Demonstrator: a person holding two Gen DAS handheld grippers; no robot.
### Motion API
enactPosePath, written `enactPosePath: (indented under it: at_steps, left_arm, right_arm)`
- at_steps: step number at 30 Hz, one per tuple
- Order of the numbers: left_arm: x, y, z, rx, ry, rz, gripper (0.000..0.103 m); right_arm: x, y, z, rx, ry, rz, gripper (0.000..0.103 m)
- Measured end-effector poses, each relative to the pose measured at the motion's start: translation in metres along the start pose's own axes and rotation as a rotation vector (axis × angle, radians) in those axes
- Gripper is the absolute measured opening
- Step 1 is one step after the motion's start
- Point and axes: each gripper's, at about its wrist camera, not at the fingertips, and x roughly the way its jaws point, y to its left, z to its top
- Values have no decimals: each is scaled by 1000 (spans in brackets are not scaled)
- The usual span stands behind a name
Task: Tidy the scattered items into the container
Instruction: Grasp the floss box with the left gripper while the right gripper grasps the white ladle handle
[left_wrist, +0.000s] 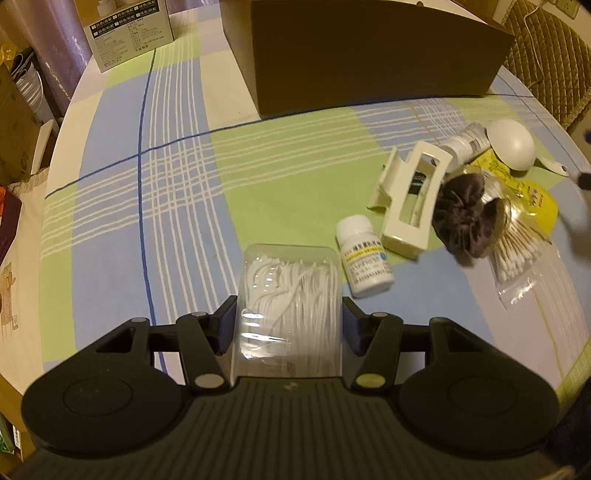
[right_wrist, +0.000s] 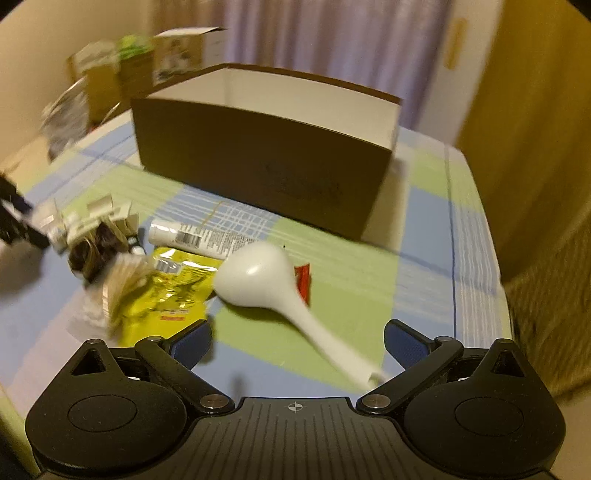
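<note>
My left gripper (left_wrist: 288, 317) is shut on a clear box of white floss picks (left_wrist: 290, 295), held just above the checked tablecloth. To its right lie a white pill bottle (left_wrist: 364, 256), a cream hair claw (left_wrist: 410, 199), a dark scrunchie (left_wrist: 465, 218), a bag of cotton swabs (left_wrist: 517, 254), a yellow sachet (left_wrist: 532, 192), a white tube (left_wrist: 465, 142) and a white spoon (left_wrist: 511, 144). The brown box (left_wrist: 369, 55) stands at the back. My right gripper (right_wrist: 297, 341) is open over the white spoon (right_wrist: 266, 280), whose handle runs between the fingers. The open brown box (right_wrist: 266, 155) stands beyond.
A printed carton (left_wrist: 129, 33) stands at the table's far left corner. A quilted chair back (left_wrist: 546, 55) is behind the table on the right. A red packet (right_wrist: 303, 278) peeks out from under the spoon. Cartons (right_wrist: 122, 70) stand beyond the table's far left edge.
</note>
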Motion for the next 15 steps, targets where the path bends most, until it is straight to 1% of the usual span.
enactPosePath:
  at_steps: [1, 2, 3, 5, 8, 9, 11, 13, 15]
  left_arm:
    - [-1, -1, -1, 1, 1, -1, 53]
    - [-1, -3, -2, 1, 1, 1, 53]
    - [-2, -3, -3, 5, 3, 0, 53]
    - [-1, -4, -2, -7, 6, 3, 53]
    - [-2, -5, -2, -18, 12, 10, 53]
    - [-2, -5, -2, -21, 13, 12, 53]
    - [-2, -5, -2, -27, 14, 14, 53]
    - [-1, -5, -1, -32, 16, 17, 53]
    - [-1, -6, -1, -36, 18, 20, 53]
  right_arm:
    - [7, -2, 1, -34, 1, -2, 101]
    - [13, -3, 2, -64, 5, 5, 79]
    - [21, -5, 3, -91, 20, 17, 67]
    - [33, -6, 3, -140, 40, 13, 67]
    - [42, -4, -1, -234, 22, 41, 66]
    - [44, -2, -2, -265, 25, 52, 55]
    - [50, 2, -4, -333, 34, 84, 43]
    - [55, 6, -5, -388, 35, 87, 43]
    - [58, 6, -3, -421, 27, 111, 43]
